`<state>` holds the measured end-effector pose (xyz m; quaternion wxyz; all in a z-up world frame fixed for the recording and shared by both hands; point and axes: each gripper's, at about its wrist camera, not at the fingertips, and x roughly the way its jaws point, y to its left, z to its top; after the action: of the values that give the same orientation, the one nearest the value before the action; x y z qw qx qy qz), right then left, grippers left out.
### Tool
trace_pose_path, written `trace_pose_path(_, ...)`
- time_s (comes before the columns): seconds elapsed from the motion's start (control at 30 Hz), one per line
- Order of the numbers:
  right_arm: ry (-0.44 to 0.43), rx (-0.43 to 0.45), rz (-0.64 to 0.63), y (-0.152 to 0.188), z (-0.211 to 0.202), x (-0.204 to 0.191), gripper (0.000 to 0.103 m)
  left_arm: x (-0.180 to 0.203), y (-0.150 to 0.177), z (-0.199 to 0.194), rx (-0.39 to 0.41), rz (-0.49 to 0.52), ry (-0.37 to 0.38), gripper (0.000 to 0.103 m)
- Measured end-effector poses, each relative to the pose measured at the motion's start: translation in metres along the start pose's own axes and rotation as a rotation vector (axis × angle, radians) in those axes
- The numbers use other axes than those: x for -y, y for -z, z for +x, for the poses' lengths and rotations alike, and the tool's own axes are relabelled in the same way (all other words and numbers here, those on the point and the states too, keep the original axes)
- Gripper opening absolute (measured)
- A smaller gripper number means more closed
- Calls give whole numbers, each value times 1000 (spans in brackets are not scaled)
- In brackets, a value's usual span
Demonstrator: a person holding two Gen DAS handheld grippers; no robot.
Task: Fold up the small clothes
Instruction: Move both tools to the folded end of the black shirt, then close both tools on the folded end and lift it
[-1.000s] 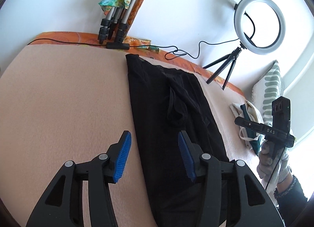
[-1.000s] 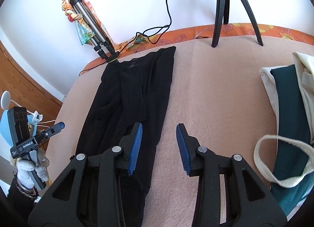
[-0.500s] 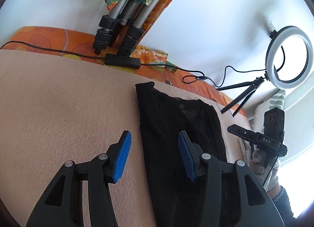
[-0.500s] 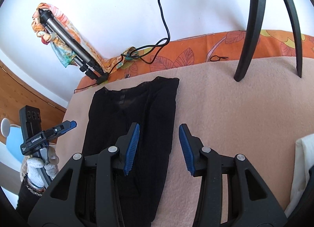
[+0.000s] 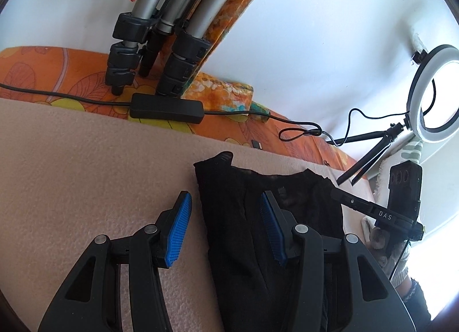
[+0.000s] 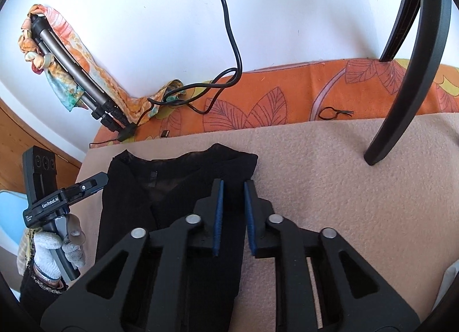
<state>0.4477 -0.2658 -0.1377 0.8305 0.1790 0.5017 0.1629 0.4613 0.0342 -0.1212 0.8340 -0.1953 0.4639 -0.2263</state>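
Observation:
A black sheer garment (image 5: 258,234) lies flat on the beige blanket (image 5: 86,165), its waistband end towards the wall. My left gripper (image 5: 223,228) is open and straddles the garment's left top edge, a little short of the corner. In the right wrist view the same garment (image 6: 172,188) shows, and my right gripper (image 6: 232,217) sits over its right top corner with the blue pads (image 6: 218,217) narrowed to a small gap. I cannot tell whether cloth is pinched between them.
Folded tripod legs (image 5: 160,53) and a black cable box (image 5: 166,108) rest on the orange sheet (image 5: 43,73) by the wall. A ring light (image 5: 433,93) on its stand is at the right; one stand leg (image 6: 401,96) lands on the blanket near my right gripper.
Both grippers moved forward along the garment to its top end near the wall. The right gripper's jaws have narrowed from wide open; the left stays open.

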Motion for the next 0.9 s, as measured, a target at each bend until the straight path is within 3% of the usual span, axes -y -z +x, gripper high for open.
trace_pose_path(0.03,-2,0,-7,-1,0,0,7,2,0,1,4,17,-7,43)
trace_pose_path(0.1,6,14,-19,-2,-2,0,4,11,-2,7,5,71,-22,3)
trace_pose_path(0.27,15,46,-23,-11,-10,9,4,11,-11,9,20,54,-12,3)
trace_pose_path(0.33,-5,44,-25,-13,-14,12,4,10,-14,10,6,56,-14,10)
trace_pose_path(0.37,-20,38,-10,-15,-15,15,5,8,-15,10,1,52,-20,19)
trace_pose_path(0.4,-43,20,10,-16,-14,19,7,8,-16,10,-3,45,-31,26)
trace_pose_path(0.5,-72,5,41,-19,-12,27,22,6,-15,10,-4,34,-11,35)
trace_pose_path(0.57,-88,-11,30,-19,-7,26,31,8,-14,15,-24,33,-9,36)
trace_pose_path(0.73,-95,-56,-6,-17,12,12,31,16,-13,23,-27,71,-11,36)
trace_pose_path(0.8,-97,-44,-13,-17,17,9,31,20,-13,27,-21,96,-18,28)
trace_pose_path(0.83,-96,-43,-22,-18,19,6,28,23,-12,30,-31,116,-27,17)
trace_pose_path(0.87,-92,-38,-35,-18,21,3,11,25,-12,35,-50,130,-25,4)
trace_pose_path(0.9,-84,-48,-48,-18,25,0,6,27,-12,36,-44,137,-17,5)
